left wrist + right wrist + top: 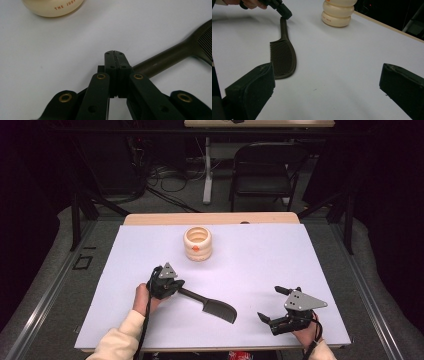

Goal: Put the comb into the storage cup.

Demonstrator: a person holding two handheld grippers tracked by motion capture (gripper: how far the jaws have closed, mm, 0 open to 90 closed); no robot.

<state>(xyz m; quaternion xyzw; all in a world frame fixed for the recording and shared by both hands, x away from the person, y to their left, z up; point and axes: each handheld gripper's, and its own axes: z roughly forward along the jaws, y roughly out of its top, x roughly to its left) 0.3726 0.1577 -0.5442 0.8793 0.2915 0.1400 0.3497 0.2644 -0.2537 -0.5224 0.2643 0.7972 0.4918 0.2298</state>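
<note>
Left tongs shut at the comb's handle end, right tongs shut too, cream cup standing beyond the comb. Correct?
Not quite: the right tongs are open, with their two pads wide apart over bare table in the right gripper view. The rest holds: the left tongs are shut at the handle end of the comb, and the cream cup stands beyond it.

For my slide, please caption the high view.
Left gripper shut at a dark comb's handle; right gripper open nearby.

Comb [172, 56] handle end behind the shut fingers [111, 65] (head cut off at the frame edge)
</note>
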